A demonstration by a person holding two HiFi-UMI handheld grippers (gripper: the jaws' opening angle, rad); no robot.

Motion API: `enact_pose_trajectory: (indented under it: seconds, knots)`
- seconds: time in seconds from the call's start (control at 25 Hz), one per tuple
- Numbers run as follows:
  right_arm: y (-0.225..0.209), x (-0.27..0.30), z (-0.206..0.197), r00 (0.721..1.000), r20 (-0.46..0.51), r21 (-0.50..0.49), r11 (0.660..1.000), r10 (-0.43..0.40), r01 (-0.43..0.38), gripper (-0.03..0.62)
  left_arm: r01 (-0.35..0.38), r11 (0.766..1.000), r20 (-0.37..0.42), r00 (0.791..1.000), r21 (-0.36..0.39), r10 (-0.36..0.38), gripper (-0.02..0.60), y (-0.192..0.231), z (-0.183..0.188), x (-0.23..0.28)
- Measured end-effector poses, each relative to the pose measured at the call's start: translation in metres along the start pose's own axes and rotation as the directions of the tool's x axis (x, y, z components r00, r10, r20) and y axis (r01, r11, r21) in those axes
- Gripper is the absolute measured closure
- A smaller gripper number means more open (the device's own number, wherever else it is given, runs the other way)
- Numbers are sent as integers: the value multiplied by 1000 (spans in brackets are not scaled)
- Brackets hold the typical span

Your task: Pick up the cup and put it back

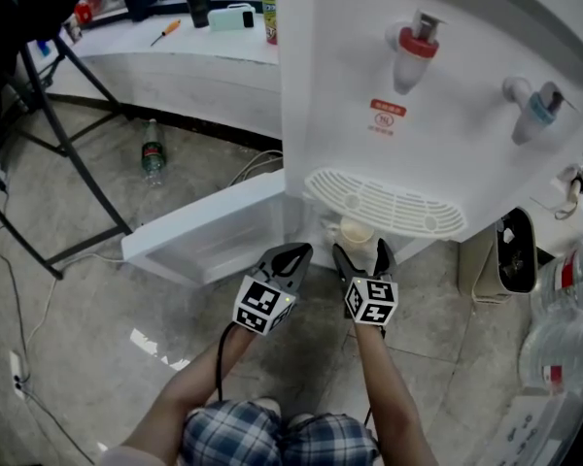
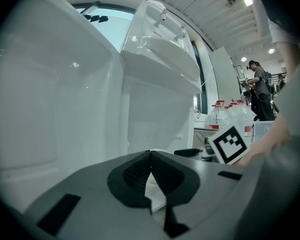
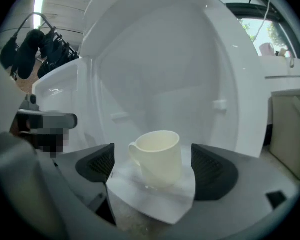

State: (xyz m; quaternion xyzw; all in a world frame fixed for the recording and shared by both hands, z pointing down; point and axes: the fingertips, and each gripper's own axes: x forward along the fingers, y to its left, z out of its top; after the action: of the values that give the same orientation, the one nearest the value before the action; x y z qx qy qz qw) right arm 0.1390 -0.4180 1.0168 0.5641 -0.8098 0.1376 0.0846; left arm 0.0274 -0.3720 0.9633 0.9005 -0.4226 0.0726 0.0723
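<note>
A cream cup (image 1: 357,231) with a handle stands upright on the white shelf inside the water dispenser's lower compartment. In the right gripper view the cup (image 3: 157,156) sits between the two dark pads with a gap on each side, handle to the left. My right gripper (image 1: 361,250) is open around it and does not touch it. My left gripper (image 1: 293,252) hovers beside it to the left, in front of the open compartment. Its jaws meet at the tips (image 2: 151,156) and hold nothing.
The white water dispenser (image 1: 418,115) carries a red tap and a blue tap above a grille tray (image 1: 384,202). Its lower door (image 1: 209,231) hangs open to the left. A bottle (image 1: 153,153) lies on the tiled floor by tripod legs (image 1: 78,163). Large water jugs (image 1: 573,328) stand at right.
</note>
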Motion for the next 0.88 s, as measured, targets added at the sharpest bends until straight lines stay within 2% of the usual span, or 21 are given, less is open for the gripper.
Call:
enact_pose_trajectory:
  seconds: [0.2, 0.24, 0.4, 0.52, 0.64, 0.76, 0.88]
  knots:
    - [3, -47, 29, 996, 88, 34, 999, 21, -24, 128, -7, 1000, 1, 1000, -7, 7, 555, -1, 1, -2]
    - [3, -56, 36, 994, 109, 38, 999, 26, -30, 153, -7, 1000, 2, 1000, -9, 7, 555, -1, 2, -2]
    - [-2, -93, 61, 983, 184, 20, 999, 25, -29, 325, -5, 1000, 1, 1000, 5, 5, 555, -1, 8, -5]
    - [-8, -119, 75, 973, 229, 33, 999, 18, -26, 411, -8, 1000, 2, 1000, 5, 8, 555, 0, 15, -10]
    - [-12, -146, 88, 970, 241, 44, 999, -11, 1, 483, -20, 1000, -1, 1000, 4, 20, 555, -1, 29, -21]
    - [-14, -174, 105, 968, 246, 59, 998, -42, 29, 547, -39, 996, 7, 999, 82, 38, 555, -10, 59, -38]
    - [-11, -203, 130, 969, 239, 87, 995, -61, 42, 565, -31, 995, 14, 999, 99, 29, 555, -26, 94, -59]
